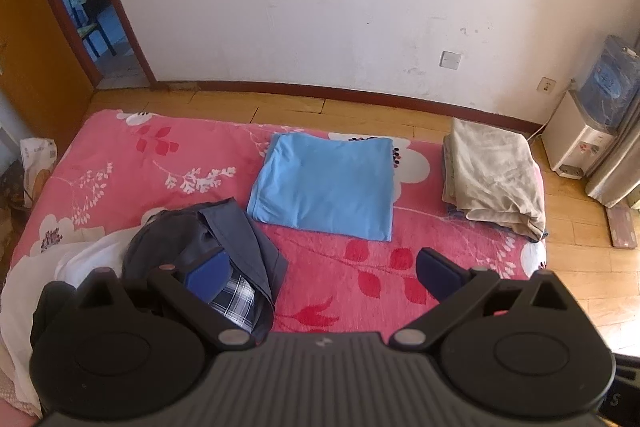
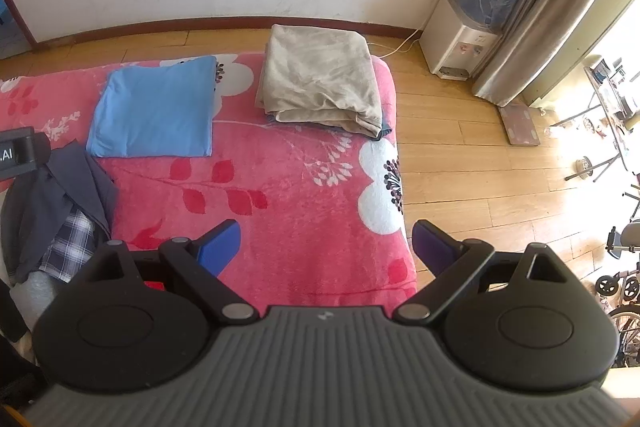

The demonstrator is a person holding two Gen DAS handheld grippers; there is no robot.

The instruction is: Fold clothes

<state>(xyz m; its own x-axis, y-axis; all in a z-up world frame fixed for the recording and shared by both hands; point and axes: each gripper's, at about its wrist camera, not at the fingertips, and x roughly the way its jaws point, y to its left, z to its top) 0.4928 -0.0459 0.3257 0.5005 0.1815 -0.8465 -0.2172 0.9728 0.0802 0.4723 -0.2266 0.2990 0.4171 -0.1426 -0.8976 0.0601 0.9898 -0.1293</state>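
A folded light-blue garment lies flat on the pink floral bed cover. A crumpled dark grey garment with a plaid lining sits at the near left, on white cloth. My left gripper hovers open above the bed, its left finger over the dark garment. My right gripper is open too, above the bed's near right corner, holding nothing. The left gripper's body shows at the left edge of the right wrist view.
A folded beige blanket lies at the bed's far right corner. A water dispenser and curtain stand on the wooden floor to the right. A doorway opens at the far left. Wheeled equipment stands at far right.
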